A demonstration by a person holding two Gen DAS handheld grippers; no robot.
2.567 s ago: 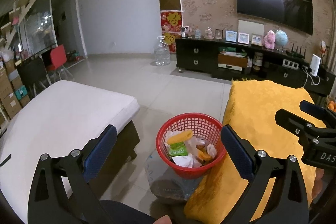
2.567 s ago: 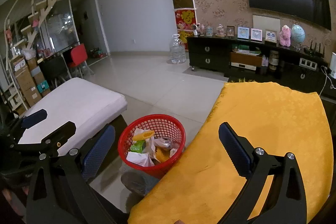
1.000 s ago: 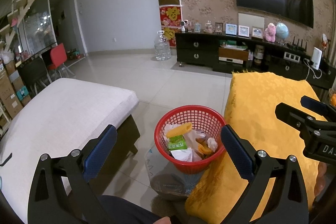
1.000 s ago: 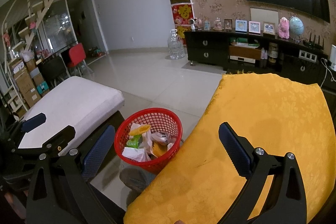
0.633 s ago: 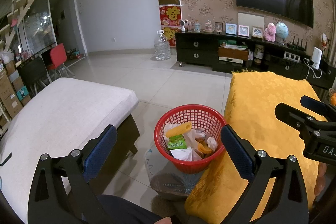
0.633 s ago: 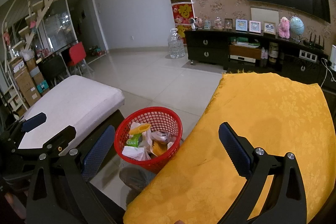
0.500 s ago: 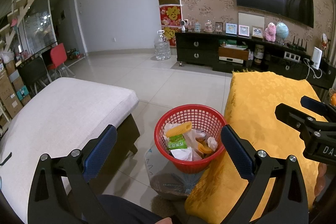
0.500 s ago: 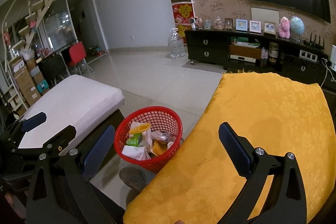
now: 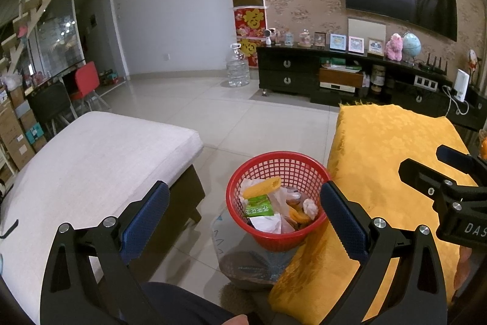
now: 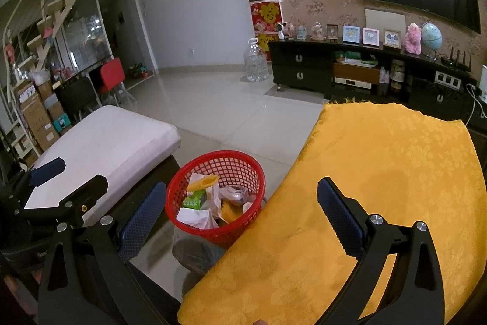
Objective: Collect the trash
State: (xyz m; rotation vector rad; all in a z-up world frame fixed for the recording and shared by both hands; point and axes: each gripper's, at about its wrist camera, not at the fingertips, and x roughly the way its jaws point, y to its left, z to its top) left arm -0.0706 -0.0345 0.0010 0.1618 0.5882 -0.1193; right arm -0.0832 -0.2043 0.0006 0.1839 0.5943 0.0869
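Observation:
A red mesh basket (image 9: pixel 299 163) stands on a glass side table beside a table with a yellow cloth (image 9: pixel 392 142). It holds trash: a yellow wrapper (image 9: pixel 261 187), a green packet (image 9: pixel 258 205), white paper and plastic. It also shows in the right wrist view (image 10: pixel 234 162). My left gripper (image 9: pixel 243 215) is open and empty, held above and short of the basket. My right gripper (image 10: pixel 240 212) is open and empty, over the edge of the yellow cloth (image 10: pixel 380 172).
A white cushioned bench (image 9: pixel 85 160) lies to the left. A tiled floor (image 9: pixel 219 114) stretches to a black TV cabinet (image 9: pixel 304 75) with a water jug (image 9: pixel 237 70) beside it. Chairs and boxes stand at far left.
Both views have shifted very slightly; the basket sits a little higher and nearer in frame than 2.6 s ago. Both grippers stay open and empty.

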